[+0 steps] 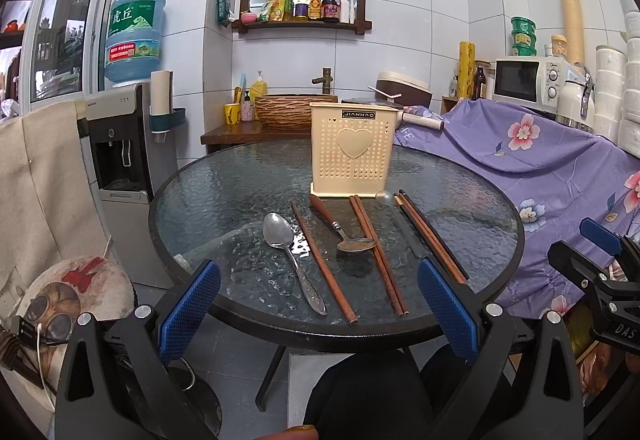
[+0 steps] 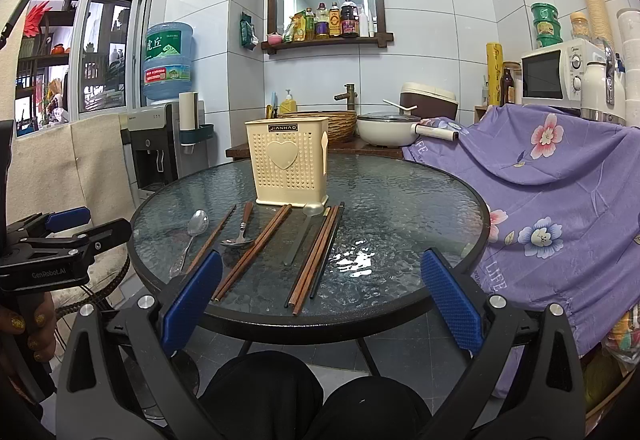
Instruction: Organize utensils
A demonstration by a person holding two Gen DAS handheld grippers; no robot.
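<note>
Both claws wide, empty: left gripper (image 1: 318, 304), right gripper (image 2: 320, 300) short of glass table (image 1: 224, 179). Steel spoon (image 1: 292, 260) at 11 o'clock, chopsticks (image 1: 376, 252) alongside, cream holder (image 1: 354, 149) at 12. Utensils light, stiff, likely slippery on glass; pinch mid-handle.

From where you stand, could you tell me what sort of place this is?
Most likely a small home kitchen or dining corner: a microwave on the counter, a basin with a faucet, a water dispenser, and utensils laid out on a round glass table.
</note>
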